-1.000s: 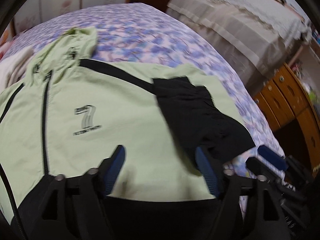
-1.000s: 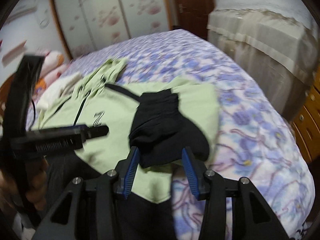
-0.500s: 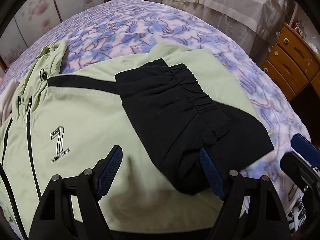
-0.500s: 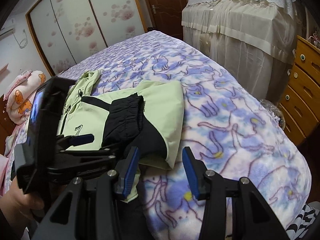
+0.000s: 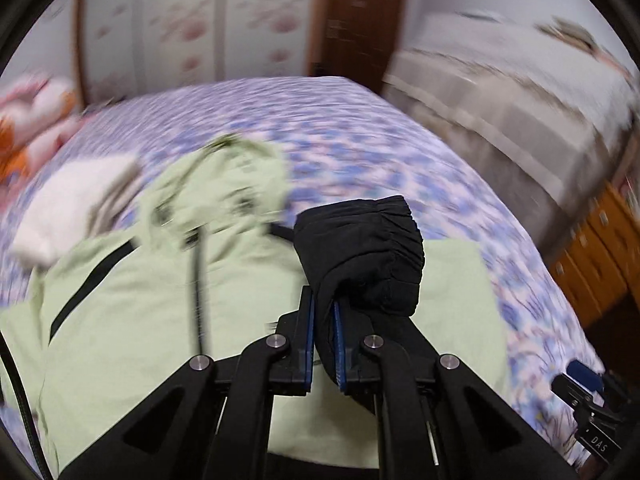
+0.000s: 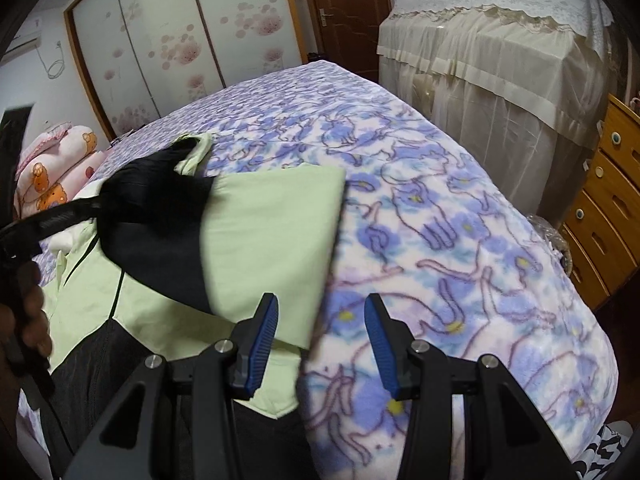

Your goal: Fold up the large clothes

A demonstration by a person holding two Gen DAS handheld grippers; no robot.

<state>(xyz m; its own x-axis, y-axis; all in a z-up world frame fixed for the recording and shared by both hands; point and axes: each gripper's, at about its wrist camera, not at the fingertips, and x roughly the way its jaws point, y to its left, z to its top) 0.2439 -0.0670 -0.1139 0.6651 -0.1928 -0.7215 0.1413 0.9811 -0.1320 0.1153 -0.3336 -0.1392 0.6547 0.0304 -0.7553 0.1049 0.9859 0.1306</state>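
A light green jacket (image 5: 140,320) with black trim lies front up on the purple flowered bed (image 5: 340,128), hood (image 5: 228,176) towards the far side. My left gripper (image 5: 322,300) is closing on the black sleeve cuff (image 5: 372,240); fabric is pinched between its blue pads and lifted off the jacket. In the right wrist view the raised black sleeve (image 6: 156,208) hangs over the folded green panel (image 6: 272,224), and a hand (image 6: 28,308) grips the left tool. My right gripper (image 6: 320,320) stands open with nothing in it, over the jacket's right edge.
A folded white cloth (image 5: 76,204) lies left of the hood, with pink plush pillows (image 6: 56,168) beyond. Cream-draped furniture (image 6: 500,60) and wooden drawers (image 6: 604,208) stand right of the bed. Sliding wardrobe doors (image 6: 180,48) are behind.
My left gripper went from open above the sleeve to shut on the black cuff, then rose and swung left with it. The right gripper stayed in place, still open.
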